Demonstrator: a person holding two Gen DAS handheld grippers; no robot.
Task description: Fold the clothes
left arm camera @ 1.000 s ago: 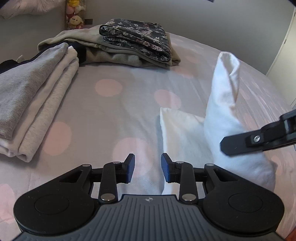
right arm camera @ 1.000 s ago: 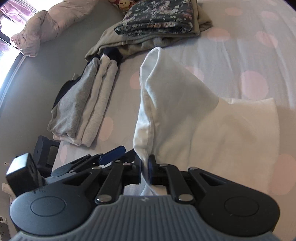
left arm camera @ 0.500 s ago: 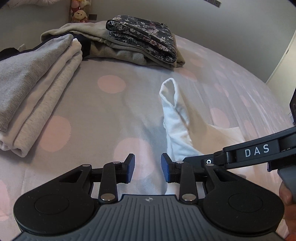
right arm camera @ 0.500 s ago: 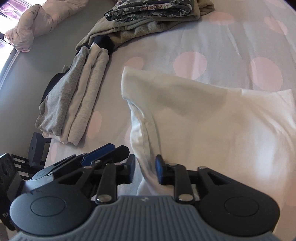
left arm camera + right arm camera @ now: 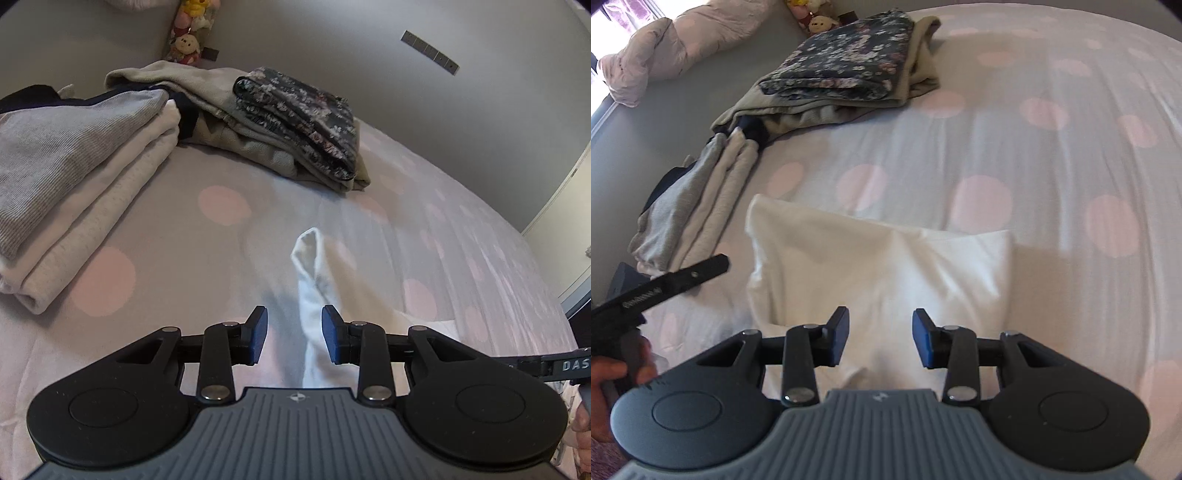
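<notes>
A white garment (image 5: 879, 266) lies folded on the pink-dotted bed sheet (image 5: 1034, 147), its left edge raised in a soft ridge. My right gripper (image 5: 880, 332) hovers open just above its near edge, nothing between the fingers. In the left wrist view the same white garment (image 5: 314, 280) runs as a narrow upright fold between the fingers of my left gripper (image 5: 294, 334), which is open and straddles it without pinching. One left gripper finger (image 5: 687, 277) shows at the left of the right wrist view, beside the garment's left edge.
A folded grey and cream stack (image 5: 74, 166) lies to the left. Behind it a dark floral garment (image 5: 303, 122) rests on a khaki one. Plush toys (image 5: 188, 33) stand by the wall, and a bunched pink duvet (image 5: 657, 51) lies far left. A hand (image 5: 605, 373) holds the left gripper's handle.
My right gripper has opened and let the white garment go; the lifted part has dropped flat onto the bed. My left gripper has moved right, so the garment's raised edge sits between its fingers.
</notes>
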